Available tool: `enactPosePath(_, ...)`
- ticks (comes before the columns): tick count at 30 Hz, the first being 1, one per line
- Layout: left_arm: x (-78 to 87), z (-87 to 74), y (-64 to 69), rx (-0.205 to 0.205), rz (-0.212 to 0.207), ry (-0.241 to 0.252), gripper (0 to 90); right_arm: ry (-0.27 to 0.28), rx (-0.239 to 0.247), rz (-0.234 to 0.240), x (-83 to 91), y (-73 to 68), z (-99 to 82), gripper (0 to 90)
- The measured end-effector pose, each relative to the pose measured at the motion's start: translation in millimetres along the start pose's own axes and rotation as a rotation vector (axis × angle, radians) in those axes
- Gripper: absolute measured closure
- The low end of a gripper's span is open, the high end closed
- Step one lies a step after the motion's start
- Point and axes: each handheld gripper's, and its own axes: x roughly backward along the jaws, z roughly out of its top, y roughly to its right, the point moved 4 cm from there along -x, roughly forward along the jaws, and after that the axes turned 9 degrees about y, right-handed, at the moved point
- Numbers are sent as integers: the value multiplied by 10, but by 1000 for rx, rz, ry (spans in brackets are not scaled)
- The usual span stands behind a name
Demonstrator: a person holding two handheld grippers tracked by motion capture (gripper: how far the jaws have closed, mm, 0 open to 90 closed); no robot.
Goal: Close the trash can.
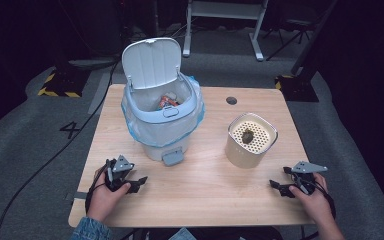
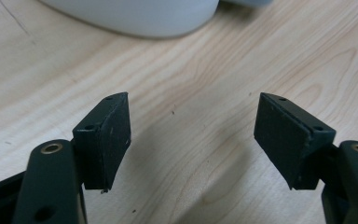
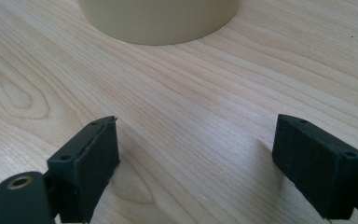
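Near edge: the wooden table (image 1: 205, 200) ends just behind both hands; the front strip between them is bare wood.
Left gripper (image 1: 132, 181): resting near the front left corner, jaws wide apart with nothing between them; the left gripper view shows bare wood grain in the gap (image 2: 193, 135).
Right gripper (image 1: 280, 181): near the front right corner, close to the right edge, jaws spread wide and empty; the right gripper view shows bare wood between the jaws (image 3: 196, 158).
Room to move: open wood lies between the two grippers and ahead of each, up to the two containers.
Beige canister (image 1: 250, 140): upright on the right half, ahead of the right gripper and apart from it; its long axis is vertical, mouth up, topped by a perforated insert with a small dark lump (image 1: 247, 135) on it. Its base shows at the top of the right gripper view (image 3: 158, 21).
Pedal bin (image 1: 162, 120): upright left of centre, ahead of the left gripper; its pedal (image 1: 172, 158) faces the near edge, its lid (image 1: 151, 62) is hinged at the back and stands open, and a pale blue liner is folded over the rim. Orange-and-white rubbish (image 1: 168, 102) lies inside.
Far edge: a dark round hole (image 1: 231, 100) sits near the back rim, right of the bin.
Writing: a "4" (image 1: 69, 129) is marked on the grey floor left of the table; I can read no brand on the containers.
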Motion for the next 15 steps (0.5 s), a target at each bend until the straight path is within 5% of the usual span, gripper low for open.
enactPosePath(15,530,508,-108,22,-75,150,260,1,0,0,0,0,0,146)
